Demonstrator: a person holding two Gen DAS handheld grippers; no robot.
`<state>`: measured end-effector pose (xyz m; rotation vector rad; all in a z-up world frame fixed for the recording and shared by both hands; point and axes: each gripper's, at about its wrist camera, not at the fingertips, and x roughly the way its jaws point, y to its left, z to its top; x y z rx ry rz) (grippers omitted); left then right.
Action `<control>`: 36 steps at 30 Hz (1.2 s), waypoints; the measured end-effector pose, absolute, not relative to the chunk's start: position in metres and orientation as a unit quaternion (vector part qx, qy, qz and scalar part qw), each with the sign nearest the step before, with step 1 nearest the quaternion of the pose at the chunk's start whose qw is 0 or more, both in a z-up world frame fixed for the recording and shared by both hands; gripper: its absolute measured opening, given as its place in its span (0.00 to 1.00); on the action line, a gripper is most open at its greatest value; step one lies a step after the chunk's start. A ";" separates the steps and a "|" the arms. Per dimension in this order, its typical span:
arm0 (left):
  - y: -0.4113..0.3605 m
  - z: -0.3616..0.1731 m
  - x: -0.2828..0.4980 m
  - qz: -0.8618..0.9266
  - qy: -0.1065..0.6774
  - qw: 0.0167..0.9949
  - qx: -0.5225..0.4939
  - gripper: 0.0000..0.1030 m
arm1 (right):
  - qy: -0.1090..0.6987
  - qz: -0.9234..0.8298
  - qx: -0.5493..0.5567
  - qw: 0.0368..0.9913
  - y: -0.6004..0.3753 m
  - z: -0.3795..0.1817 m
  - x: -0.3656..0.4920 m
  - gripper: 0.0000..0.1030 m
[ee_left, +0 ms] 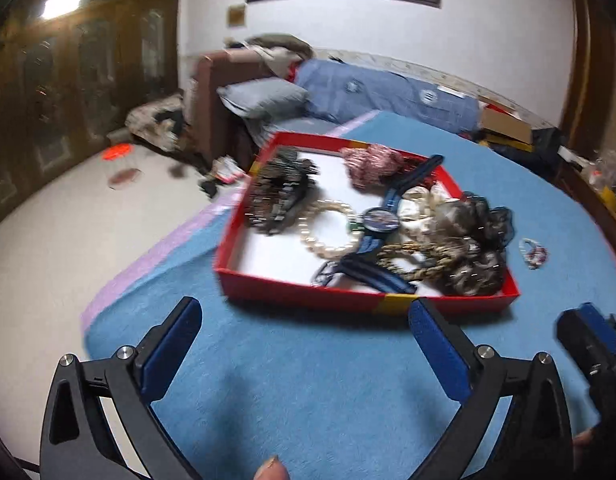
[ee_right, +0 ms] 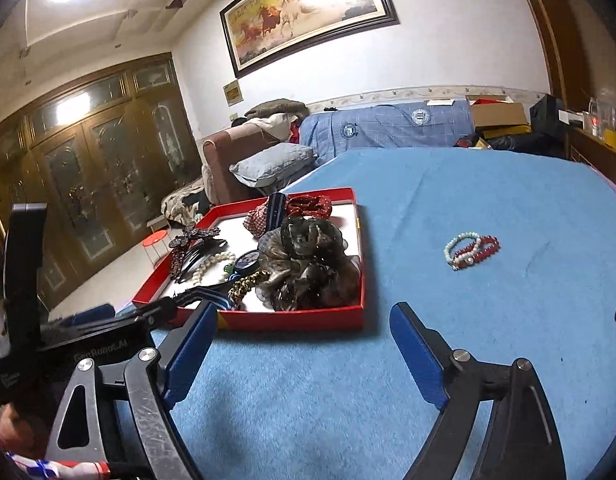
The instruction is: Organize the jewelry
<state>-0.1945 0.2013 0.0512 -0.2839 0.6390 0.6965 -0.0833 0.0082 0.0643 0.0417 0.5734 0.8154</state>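
Both hand-held grippers, left (ee_left: 304, 328) and right (ee_right: 304, 336), gape open and empty. The red jewelry box (ee_right: 292, 318) sits left of centre; beaded bracelets (ee_right: 471, 250) lie apart, right of centre.

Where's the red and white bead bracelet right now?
The red and white bead bracelet lies on the blue cloth, outside and right of the red tray, ahead of the open right claw.

A shallow box (ee_right: 292, 320) is sitting on a table (ee_right: 447, 200). Hair clips (ee_right: 196, 248), a pearl bracelet (ee_left: 327, 232), a watch (ee_left: 381, 220) and scrunchies (ee_right: 308, 264) are lying inside. Beaded bracelets (ee_right: 471, 250) are lying well apart, right of it.
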 end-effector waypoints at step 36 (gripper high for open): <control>0.186 0.040 -0.196 0.344 0.312 0.882 -0.077 1.00 | 0.261 0.398 -0.051 0.878 0.021 0.058 -0.108 0.91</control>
